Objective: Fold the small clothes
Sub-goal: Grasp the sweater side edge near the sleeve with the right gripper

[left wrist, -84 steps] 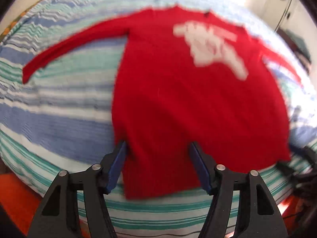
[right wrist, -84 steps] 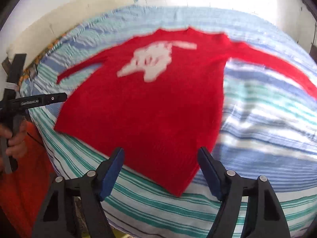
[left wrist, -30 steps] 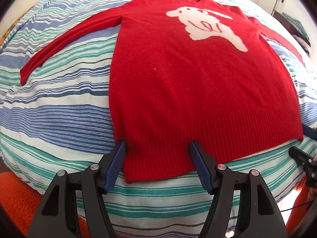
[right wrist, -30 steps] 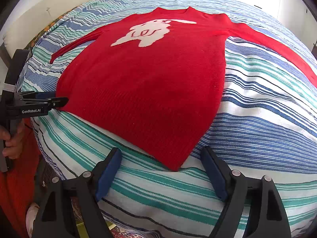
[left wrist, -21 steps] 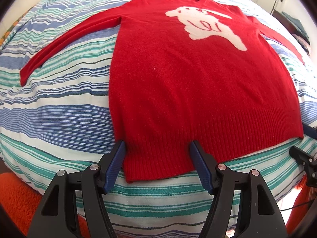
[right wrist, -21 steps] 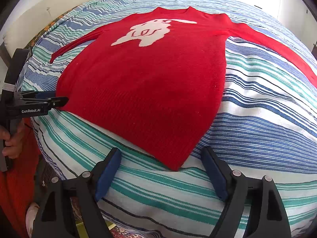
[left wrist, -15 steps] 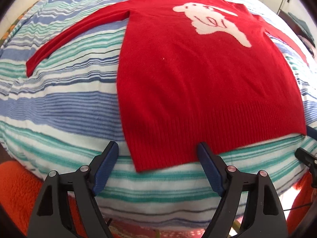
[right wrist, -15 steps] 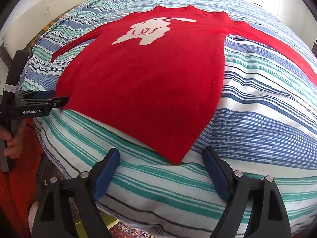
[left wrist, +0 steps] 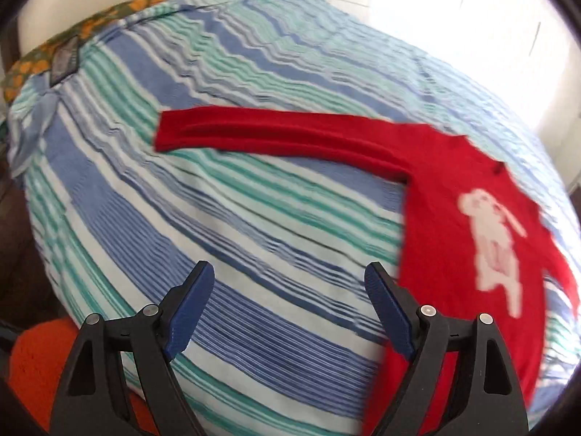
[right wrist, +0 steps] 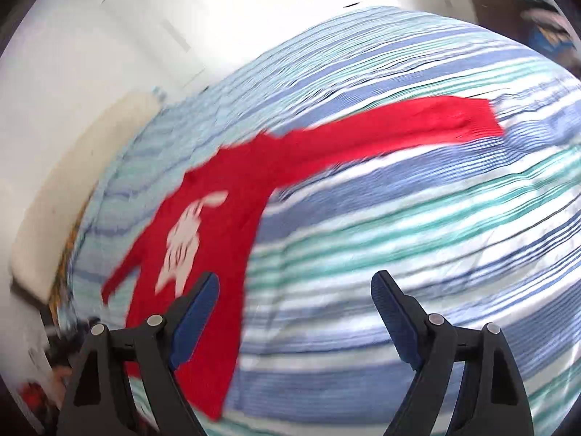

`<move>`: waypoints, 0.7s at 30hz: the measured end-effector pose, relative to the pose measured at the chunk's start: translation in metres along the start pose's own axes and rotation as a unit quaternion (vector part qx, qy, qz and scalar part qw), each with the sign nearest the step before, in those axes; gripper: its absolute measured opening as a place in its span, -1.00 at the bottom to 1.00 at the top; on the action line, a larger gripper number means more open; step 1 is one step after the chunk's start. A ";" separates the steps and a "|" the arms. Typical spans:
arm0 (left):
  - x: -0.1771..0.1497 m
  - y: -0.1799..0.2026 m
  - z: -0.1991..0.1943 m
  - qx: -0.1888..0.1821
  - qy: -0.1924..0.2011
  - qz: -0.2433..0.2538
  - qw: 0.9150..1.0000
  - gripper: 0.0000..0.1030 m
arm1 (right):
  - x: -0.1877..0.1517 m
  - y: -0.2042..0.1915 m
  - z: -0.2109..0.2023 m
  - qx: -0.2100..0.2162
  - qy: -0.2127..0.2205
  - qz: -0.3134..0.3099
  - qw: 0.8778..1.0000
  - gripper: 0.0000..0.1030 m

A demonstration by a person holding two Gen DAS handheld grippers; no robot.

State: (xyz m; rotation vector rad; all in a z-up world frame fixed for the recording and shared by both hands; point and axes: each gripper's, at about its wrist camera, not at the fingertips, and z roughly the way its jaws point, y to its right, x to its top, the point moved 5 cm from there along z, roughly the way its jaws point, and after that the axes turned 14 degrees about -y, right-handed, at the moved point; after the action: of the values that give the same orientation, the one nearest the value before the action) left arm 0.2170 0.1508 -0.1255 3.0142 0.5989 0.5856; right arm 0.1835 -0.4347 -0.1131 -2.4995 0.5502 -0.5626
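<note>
A red sweater (left wrist: 454, 247) with a white animal figure lies flat, front up, on the striped bed cover (left wrist: 218, 218). In the left wrist view its left sleeve (left wrist: 272, 134) stretches straight out across the stripes. My left gripper (left wrist: 288, 267) hovers above bare cover beside the sweater's body, its jaws opening with nothing between them. In the right wrist view the sweater (right wrist: 218, 210) lies at lower left and its other sleeve (right wrist: 399, 127) reaches toward the upper right. My right gripper (right wrist: 296, 276) stands open over the cover (right wrist: 399, 236), empty. Both views are blurred.
An orange-patterned fabric (left wrist: 90, 25) shows at the bed's far corner, and an orange mat (left wrist: 36, 356) lies below the bed edge. A cream headboard (right wrist: 72, 181) and white wall border the bed. Dark furniture (right wrist: 544, 29) stands at the far right.
Both grippers left the sweater's hem and swung outward, each rolling, so each view now faces a sleeve. The left jaws spread wider.
</note>
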 end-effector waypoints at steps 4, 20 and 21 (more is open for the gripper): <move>-0.006 -0.012 0.030 0.001 -0.044 -0.027 0.999 0.67 | 0.057 0.074 0.011 0.058 0.027 0.157 0.986 0.58; -0.007 -0.001 0.053 0.025 -0.069 -0.010 0.997 0.70 | 0.131 0.116 0.052 -0.067 0.105 0.238 0.963 -0.86; -0.006 -0.001 0.054 0.021 -0.071 -0.012 0.997 0.71 | 0.138 0.092 0.047 -0.066 0.108 0.200 0.972 -0.86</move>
State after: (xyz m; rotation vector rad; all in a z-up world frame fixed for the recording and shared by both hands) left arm 0.2309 0.1529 -0.1784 3.0500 0.6456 0.3574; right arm 0.2968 -0.5556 -0.1630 -2.3630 1.1770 -0.6557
